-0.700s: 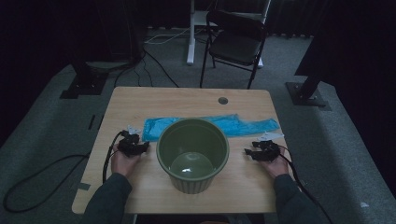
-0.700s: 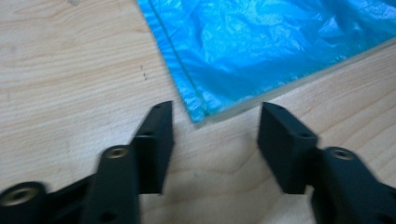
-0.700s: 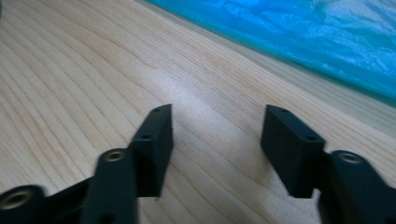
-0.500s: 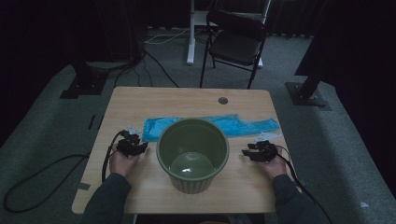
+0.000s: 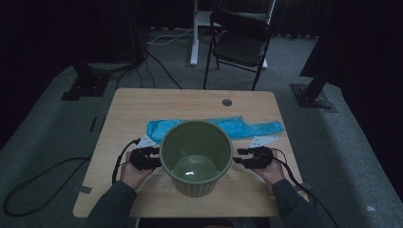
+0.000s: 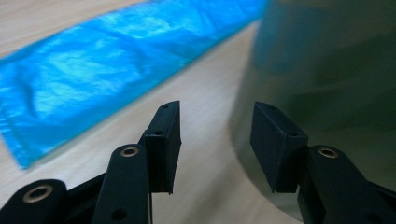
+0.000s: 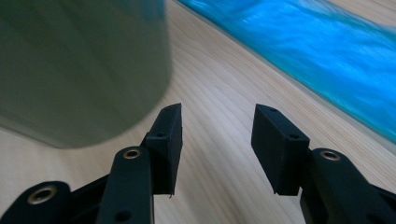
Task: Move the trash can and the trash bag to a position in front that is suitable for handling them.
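A large green pot stands empty on the near middle of the wooden table. Behind it a blue plastic bag lies flat across the table. My left gripper rests open just left of the pot's wall, and my right gripper rests open just right of it. In the left gripper view the open jaws hold nothing, with the pot close on the right and the bag beyond. The right gripper view has empty open jaws, the pot at left and the bag at right.
A small round hole sits near the table's far edge. A black folding chair stands on the carpet behind the table, with stand bases and cables on the floor at both sides.
Both hands have drawn in a little toward the pot's sides; the right gripper has shifted left, nearer its wall. The pot and bag have not moved.
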`<state>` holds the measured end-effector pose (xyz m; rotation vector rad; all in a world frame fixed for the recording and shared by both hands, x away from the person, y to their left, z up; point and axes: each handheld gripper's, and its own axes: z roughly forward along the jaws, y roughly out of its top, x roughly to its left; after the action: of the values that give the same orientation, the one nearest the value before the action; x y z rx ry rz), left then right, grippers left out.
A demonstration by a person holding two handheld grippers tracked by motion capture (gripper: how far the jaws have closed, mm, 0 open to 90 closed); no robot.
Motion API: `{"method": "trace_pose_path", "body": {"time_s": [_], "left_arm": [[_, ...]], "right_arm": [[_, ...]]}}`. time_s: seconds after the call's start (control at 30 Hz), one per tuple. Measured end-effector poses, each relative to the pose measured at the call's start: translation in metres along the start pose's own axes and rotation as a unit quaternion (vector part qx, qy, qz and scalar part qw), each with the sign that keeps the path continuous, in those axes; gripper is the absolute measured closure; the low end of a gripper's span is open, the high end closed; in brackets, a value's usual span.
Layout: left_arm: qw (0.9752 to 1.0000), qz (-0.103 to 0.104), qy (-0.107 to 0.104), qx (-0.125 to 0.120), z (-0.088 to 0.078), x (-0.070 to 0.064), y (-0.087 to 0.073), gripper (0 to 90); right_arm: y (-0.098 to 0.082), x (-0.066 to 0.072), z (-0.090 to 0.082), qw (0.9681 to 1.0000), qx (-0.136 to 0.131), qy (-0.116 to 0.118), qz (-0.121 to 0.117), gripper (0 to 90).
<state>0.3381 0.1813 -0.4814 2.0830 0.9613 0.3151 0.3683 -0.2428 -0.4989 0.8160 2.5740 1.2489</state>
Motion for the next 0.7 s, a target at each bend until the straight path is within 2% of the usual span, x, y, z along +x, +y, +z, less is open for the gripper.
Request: {"method": "trace_pose_path", "body": {"time_s": [0.23, 0.33, 0.43, 0.5, 0.6, 0.7], "left_arm": [[0.9997, -0.009, -0.017, -0.012, -0.016, 0.001, -0.005, 52.9], [0.9996, 0.003, -0.026, -0.009, -0.021, -0.004, -0.007, 52.7], [0.9997, 0.006, -0.022, -0.004, -0.025, -0.010, -0.008, 52.5], [0.9996, 0.007, -0.026, -0.003, -0.028, -0.012, -0.009, 52.4], [0.9996, 0.012, -0.026, -0.001, -0.031, -0.014, -0.011, 52.6], [0.9996, 0.012, -0.024, -0.002, -0.030, -0.014, -0.010, 52.7]], "right_arm": [[0.010, 0.014, 0.002, 0.9992, -0.005, 0.035, -0.018, 54.6], [0.012, 0.019, 0.002, 0.9983, -0.007, 0.052, -0.024, 54.6], [0.014, 0.021, 0.003, 0.9968, -0.007, 0.076, -0.025, 54.0], [0.014, 0.024, 0.003, 0.9957, -0.006, 0.087, -0.029, 53.9], [0.017, 0.029, 0.003, 0.9947, -0.008, 0.096, -0.036, 54.6], [0.018, 0.030, 0.003, 0.9950, -0.005, 0.093, -0.038, 54.6]]}}
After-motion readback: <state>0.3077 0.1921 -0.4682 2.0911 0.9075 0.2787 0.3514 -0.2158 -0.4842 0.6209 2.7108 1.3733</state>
